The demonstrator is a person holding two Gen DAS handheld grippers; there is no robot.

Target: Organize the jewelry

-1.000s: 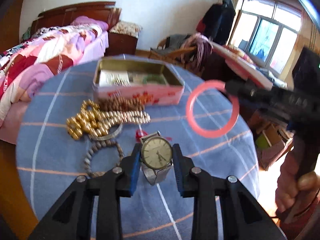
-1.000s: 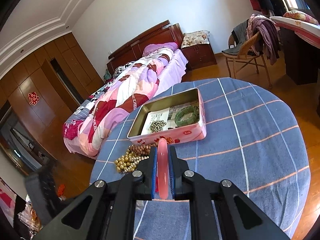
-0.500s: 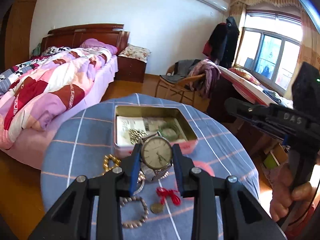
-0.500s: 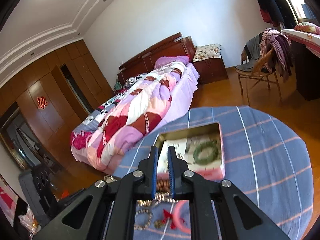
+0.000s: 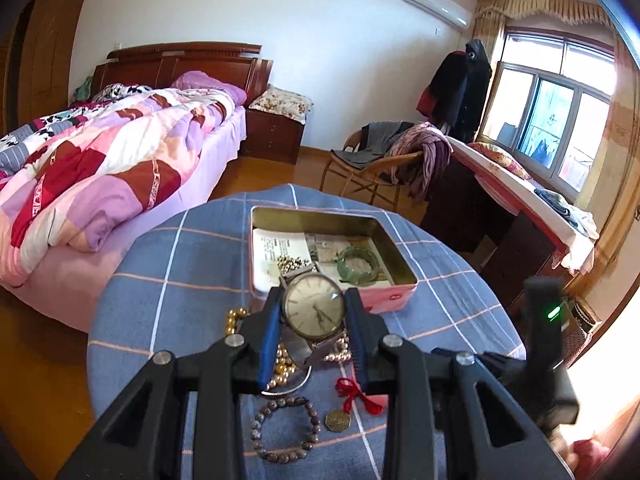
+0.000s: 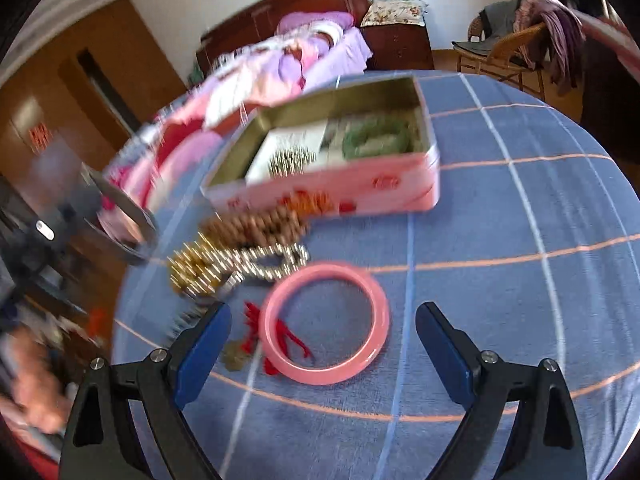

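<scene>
Round blue-checked table (image 6: 520,240), pink tin (image 6: 328,196), pink bangle (image 6: 324,322), bead bracelets (image 5: 284,428)

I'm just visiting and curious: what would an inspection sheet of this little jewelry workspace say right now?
Surface: round table under blue checked cloth.
Job's things: pink tin holds green bangle; pink bangle lies flat on the cloth; bead strands beside the tin.
Clutter: red-corded charm.
Grippers: left hand-held gripper clamps a watch; right hand-held gripper opening, clear of the pink bangle.
Cables: nothing seen.
Surroundings: bed, chair.

The pink bangle (image 6: 324,322), earlier clamped in the right gripper (image 6: 323,344), now lies on the tablecloth (image 6: 520,240) as the jaws open.
</scene>
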